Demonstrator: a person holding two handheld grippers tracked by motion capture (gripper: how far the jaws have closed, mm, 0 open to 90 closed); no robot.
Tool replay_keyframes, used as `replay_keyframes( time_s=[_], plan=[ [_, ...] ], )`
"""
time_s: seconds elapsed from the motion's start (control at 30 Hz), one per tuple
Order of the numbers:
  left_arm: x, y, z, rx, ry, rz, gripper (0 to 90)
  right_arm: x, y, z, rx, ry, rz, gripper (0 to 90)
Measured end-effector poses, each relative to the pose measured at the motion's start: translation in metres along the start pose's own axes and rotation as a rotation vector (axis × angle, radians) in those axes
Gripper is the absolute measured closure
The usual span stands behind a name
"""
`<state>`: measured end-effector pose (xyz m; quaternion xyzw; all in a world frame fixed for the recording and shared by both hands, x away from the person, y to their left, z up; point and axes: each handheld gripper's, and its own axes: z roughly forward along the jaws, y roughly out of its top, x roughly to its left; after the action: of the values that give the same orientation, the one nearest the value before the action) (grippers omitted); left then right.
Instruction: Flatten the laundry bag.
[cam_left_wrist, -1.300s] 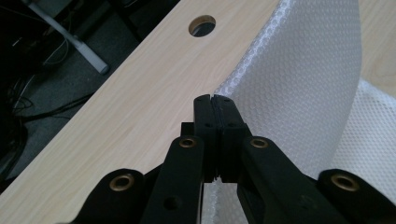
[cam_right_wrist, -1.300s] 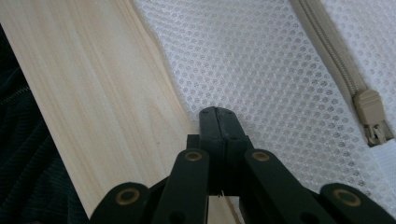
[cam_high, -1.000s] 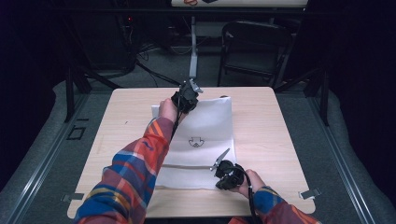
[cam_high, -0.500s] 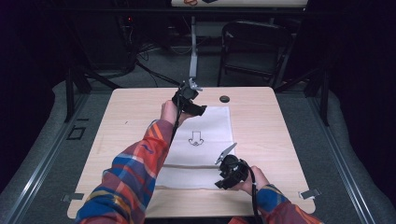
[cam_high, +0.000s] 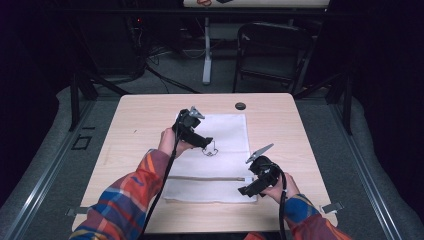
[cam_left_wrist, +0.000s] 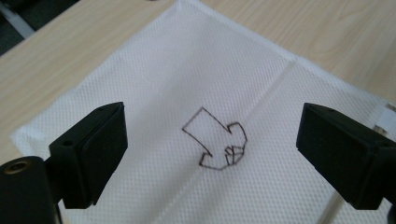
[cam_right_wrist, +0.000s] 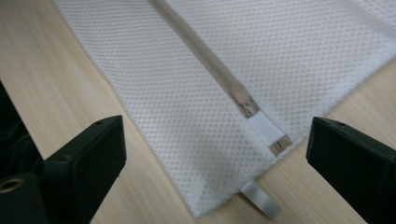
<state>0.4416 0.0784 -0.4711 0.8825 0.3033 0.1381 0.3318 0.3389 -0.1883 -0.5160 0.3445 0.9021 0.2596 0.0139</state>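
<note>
A white mesh bag (cam_high: 220, 150) lies flat on the wooden table (cam_high: 140, 125). It bears a small black line drawing (cam_left_wrist: 215, 147) in its middle and a zipper (cam_high: 205, 178) across its near part. My left gripper (cam_high: 204, 142) hovers over the drawing (cam_high: 210, 150). In the left gripper view its jaws (cam_left_wrist: 212, 154) have just been opening and stand wide with nothing between them. My right gripper (cam_high: 248, 189) is at the bag's near right corner, above the zipper pull (cam_right_wrist: 245, 105). Its jaws (cam_right_wrist: 212, 154) have also just been opening and hold nothing.
A small black round object (cam_high: 240, 106) sits near the table's far edge, just beyond the bag. A dark chair (cam_high: 270, 50) and a white post (cam_high: 206, 50) stand on the floor behind the table. A white tab (cam_right_wrist: 261, 203) sticks out at the bag's corner.
Both grippers let go of the bag, which now lies flat. The left gripper moved from the bag's far edge back over its middle. The right gripper shifted slightly right.
</note>
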Motion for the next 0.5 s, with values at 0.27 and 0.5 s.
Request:
replay_keyframes(
  time_s=[0.27,0.5],
  plan=[
    [-0.017,-0.04,-0.006,0.033,-0.056,0.0,3.5,-0.017,-0.012,-0.01,-0.021,-0.028,0.034,0.8],
    [-0.024,-0.058,-0.008,0.059,-0.085,0.003,1.7,-0.022,-0.016,-0.013,-0.044,-0.036,0.08,2.1]
  ],
)
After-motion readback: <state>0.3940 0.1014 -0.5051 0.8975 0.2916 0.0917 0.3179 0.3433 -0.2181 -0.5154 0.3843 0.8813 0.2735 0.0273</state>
